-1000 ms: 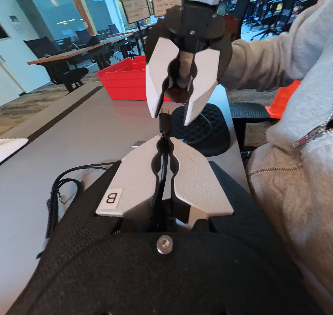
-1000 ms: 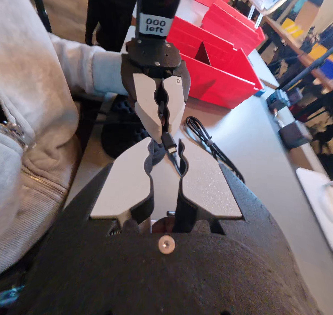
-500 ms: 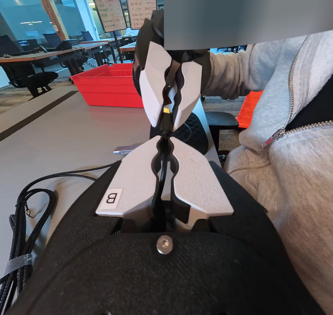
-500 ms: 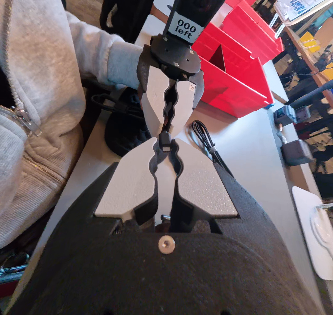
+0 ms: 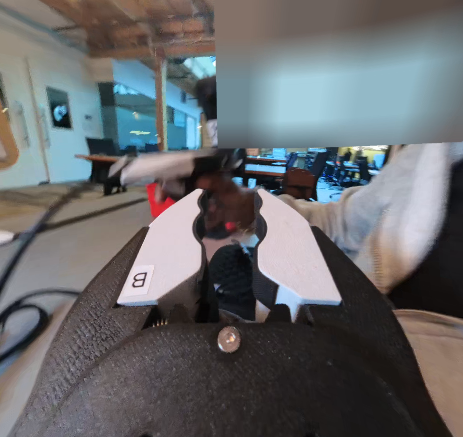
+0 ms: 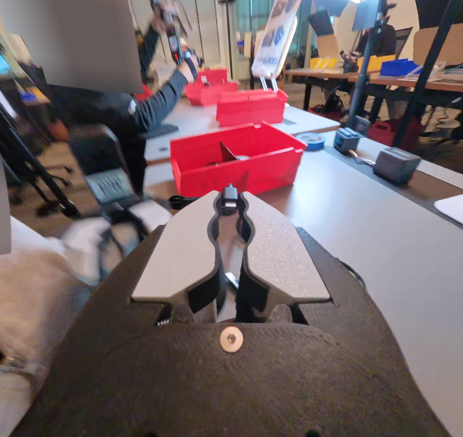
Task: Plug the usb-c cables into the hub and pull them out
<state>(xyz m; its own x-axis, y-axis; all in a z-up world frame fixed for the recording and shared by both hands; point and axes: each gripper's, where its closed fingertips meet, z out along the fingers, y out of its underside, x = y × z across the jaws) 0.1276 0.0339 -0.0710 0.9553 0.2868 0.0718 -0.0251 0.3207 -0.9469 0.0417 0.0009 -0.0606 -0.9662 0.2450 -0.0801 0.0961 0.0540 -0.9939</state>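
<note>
USB-C plug [image 6: 229,196] pinched at right gripper [image 6: 228,199] fingertips.

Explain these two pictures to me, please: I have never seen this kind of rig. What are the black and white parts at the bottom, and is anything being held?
There is no robot here. A person in a grey hoodie holds a hand-operated gripper in each hand, and each gripper carries a camera looking forward along its two white fingers, so each picture is one gripper's own view.

In the right wrist view, the right gripper is shut on the plug of a black cable, with the plug tip sticking out past the fingertips. Beyond it, on the grey table, stand a red bin, a roll of blue tape and two small dark boxes.

In the left wrist view, which is blurred by motion, the left gripper is open and holds nothing. Black cable loops lie on the table to its left.
</note>
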